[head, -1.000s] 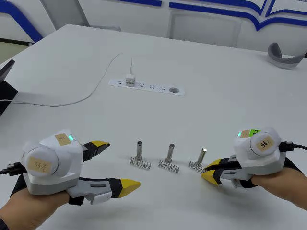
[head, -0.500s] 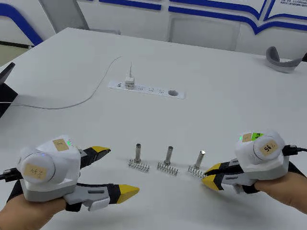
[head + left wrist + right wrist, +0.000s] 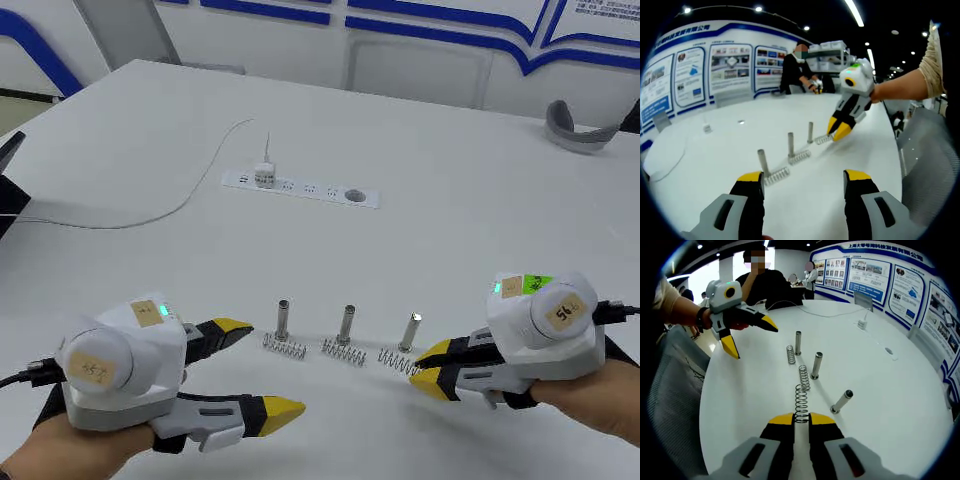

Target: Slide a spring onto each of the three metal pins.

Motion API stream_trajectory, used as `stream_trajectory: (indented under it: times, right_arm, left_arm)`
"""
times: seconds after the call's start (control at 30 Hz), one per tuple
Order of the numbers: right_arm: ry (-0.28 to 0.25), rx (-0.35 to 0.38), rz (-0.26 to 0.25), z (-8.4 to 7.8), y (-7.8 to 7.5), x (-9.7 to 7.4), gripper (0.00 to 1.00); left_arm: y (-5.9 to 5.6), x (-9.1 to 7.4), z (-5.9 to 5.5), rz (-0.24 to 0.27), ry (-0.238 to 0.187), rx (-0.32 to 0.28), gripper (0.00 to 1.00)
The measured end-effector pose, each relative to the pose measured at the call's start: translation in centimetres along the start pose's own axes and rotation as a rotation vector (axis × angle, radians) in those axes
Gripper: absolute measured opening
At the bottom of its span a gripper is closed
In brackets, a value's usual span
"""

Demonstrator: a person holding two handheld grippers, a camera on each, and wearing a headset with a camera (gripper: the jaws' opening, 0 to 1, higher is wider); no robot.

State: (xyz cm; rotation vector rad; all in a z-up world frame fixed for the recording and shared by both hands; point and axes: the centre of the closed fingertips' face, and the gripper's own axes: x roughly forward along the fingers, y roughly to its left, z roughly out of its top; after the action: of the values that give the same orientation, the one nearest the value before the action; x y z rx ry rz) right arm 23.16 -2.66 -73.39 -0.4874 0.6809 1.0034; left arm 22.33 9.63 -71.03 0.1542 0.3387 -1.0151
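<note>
Three pins stand in a row toward the near edge of the desk (image 3: 480, 230), between the two grippers: the left pin (image 3: 283, 318), the middle pin (image 3: 346, 324) and the right pin (image 3: 410, 331), all bare. A spring lies flat on the desk just in front of each one's base: the left spring (image 3: 285, 347), the middle spring (image 3: 343, 352) and the right spring (image 3: 396, 360). The right gripper (image 3: 418, 368) sits low at the right end of the row, its jaws drawn narrow with the near end of the right spring pinched between the yellow tips (the right gripper view shows this best, with the coil running straight out from the tips beside the pin). The rest of that spring rests on the desk. The left gripper (image 3: 272, 368) hovers at the left end of the row with its jaws wide apart and nothing between them, the left pin and left spring just ahead of it. Farther back on the desk lies a power strip (image 3: 300, 187), with a cable (image 3: 180, 205) curving off toward the left edge.
</note>
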Motion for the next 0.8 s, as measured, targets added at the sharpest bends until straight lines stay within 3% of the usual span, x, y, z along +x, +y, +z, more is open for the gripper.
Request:
stream_trajectory:
  times: [0.8]
  right_arm:
    - [0.001, -0.137, 0.158, 3.0, 4.1, 1.0, 0.12]
  left_arm:
    - [-3.0, 2.3, 0.7, -0.109, -0.003, 0.053, 0.49]
